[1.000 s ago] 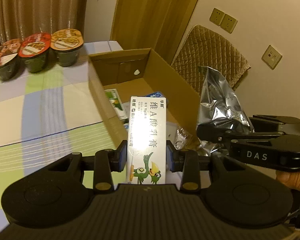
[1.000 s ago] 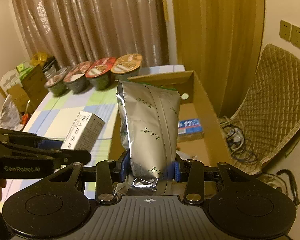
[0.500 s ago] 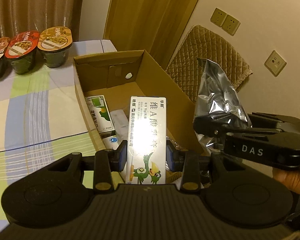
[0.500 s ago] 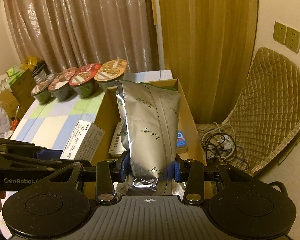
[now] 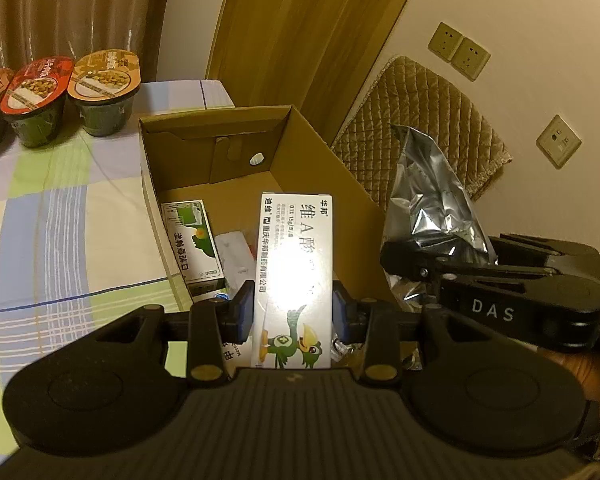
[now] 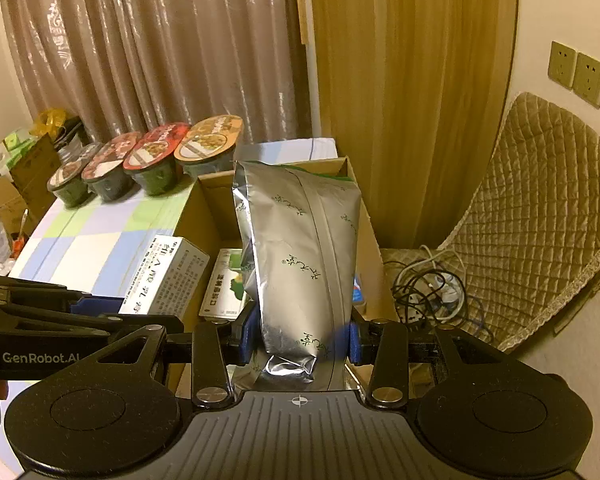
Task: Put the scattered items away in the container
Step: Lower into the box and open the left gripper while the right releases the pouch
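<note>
Over the last second both grippers have swung in over the cardboard box (image 5: 320, 168), so both loads look ready to drop. The left gripper (image 5: 292, 312) has its jaws pinching a white medicine carton (image 5: 296, 264) above the box's near end; the right gripper (image 6: 300, 336) pinches a silver foil pouch (image 6: 300, 248) over its right wall. The box sits at the far right corner of the checked counter (image 5: 60, 208); noodle bowls (image 6: 152, 156) line the curtain side.
</note>
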Tool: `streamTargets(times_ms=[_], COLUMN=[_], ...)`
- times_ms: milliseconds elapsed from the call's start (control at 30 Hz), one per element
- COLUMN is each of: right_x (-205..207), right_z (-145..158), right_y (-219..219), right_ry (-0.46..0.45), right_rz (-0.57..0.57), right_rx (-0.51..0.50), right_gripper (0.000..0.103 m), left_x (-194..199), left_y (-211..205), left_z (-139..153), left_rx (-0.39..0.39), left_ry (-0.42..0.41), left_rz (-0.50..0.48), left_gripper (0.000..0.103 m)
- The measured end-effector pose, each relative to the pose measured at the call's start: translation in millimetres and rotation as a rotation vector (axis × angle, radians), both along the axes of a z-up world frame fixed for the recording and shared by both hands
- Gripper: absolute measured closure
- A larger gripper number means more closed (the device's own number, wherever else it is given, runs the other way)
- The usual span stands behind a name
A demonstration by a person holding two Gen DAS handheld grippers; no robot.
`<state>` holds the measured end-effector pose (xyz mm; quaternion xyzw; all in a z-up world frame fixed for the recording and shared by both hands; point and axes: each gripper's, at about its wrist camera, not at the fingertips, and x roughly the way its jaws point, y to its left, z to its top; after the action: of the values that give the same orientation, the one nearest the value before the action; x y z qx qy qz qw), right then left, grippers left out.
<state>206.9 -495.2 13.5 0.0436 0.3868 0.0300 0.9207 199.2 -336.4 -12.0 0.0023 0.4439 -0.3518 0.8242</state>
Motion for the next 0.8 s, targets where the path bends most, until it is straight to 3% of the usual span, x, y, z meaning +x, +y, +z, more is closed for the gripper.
streamTargets(times_ms=[200, 300, 800], right_x=[6, 7, 9], right_z=[-4, -7, -7], right_y=[-2, -3, 5], right_ry=[0.003, 0.008, 0.009], right_rz=[-0.010, -0.013, 0.002], right_rx=[-0.003, -0.004, 0.002], right_gripper=[0.058, 0.058, 0.058], left_x=[9, 14, 8], left_y=[-7, -8, 11], left_z=[-3, -6, -4], left_rx=[-0.015, -0.013, 0.004], left_ry=[0.012, 0.015, 0.001], left_rz=[0.011, 0.024, 0.053], left_gripper=[0.071, 0.064, 0.064])
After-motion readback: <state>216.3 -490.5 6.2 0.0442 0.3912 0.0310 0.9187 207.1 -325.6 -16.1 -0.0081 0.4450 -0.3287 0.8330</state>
